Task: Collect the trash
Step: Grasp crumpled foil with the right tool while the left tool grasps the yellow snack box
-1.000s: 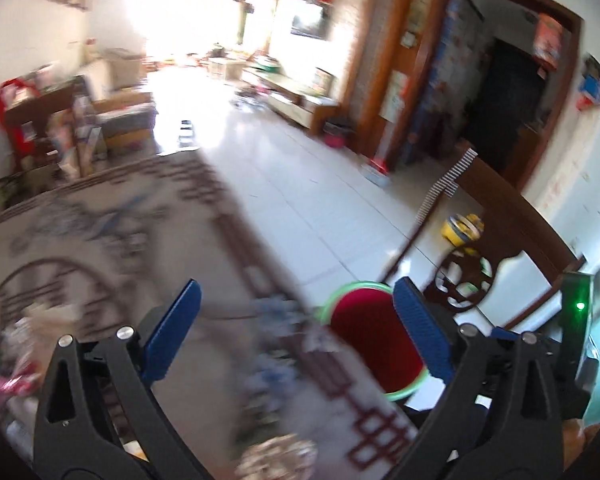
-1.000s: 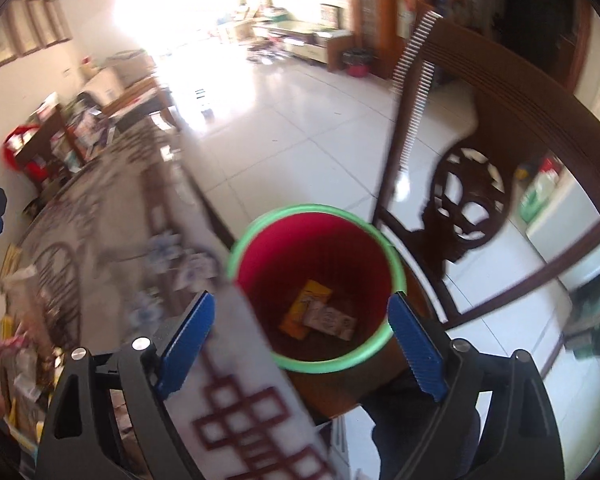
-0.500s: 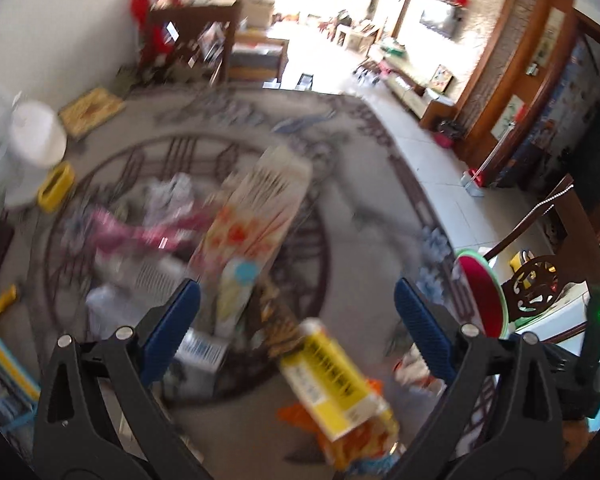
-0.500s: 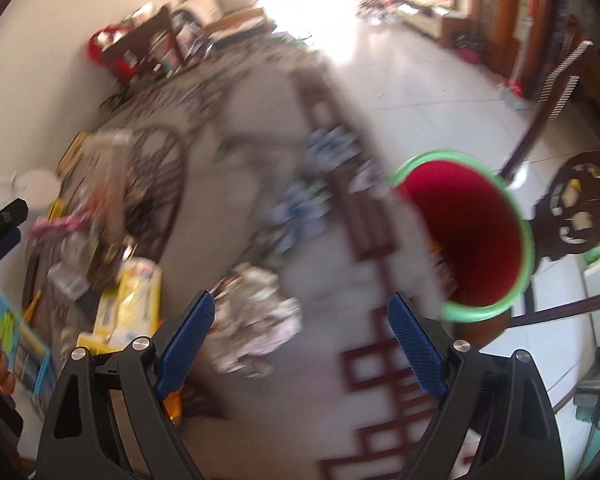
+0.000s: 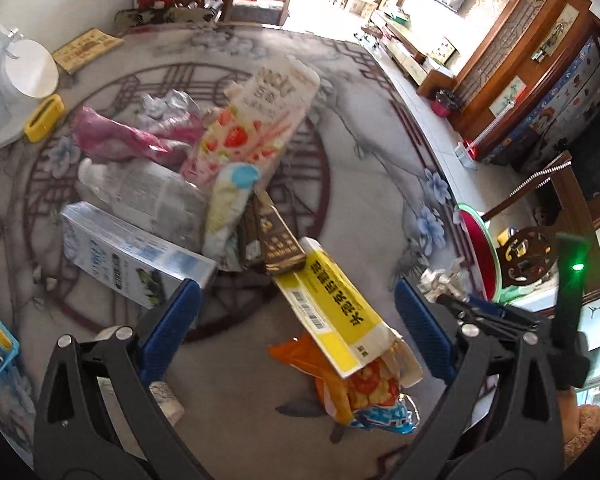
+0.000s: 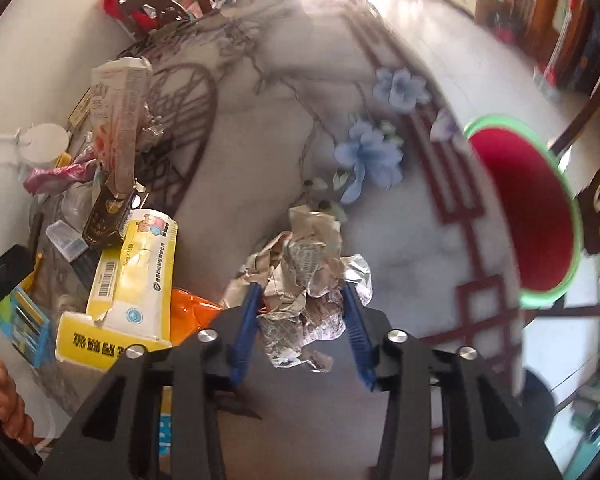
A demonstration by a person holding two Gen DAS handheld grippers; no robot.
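Right wrist view: crumpled wrapper (image 6: 304,276) is being closed upon by the right gripper (image 6: 302,322) (wide open a second earlier); red bin (image 6: 528,216) awaits nearby.

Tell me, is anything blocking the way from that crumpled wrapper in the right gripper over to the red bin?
Nothing visible does. The right gripper is closing around the crumpled wrapper, and only bare patterned tablecloth lies between it and the red bin past the table's edge.

A heap of packaging (image 5: 204,184) lies left on the table (image 6: 284,92), a crumpled wrapper (image 6: 304,276) to its right, a bin (image 6: 528,216) beyond the table's right edge.
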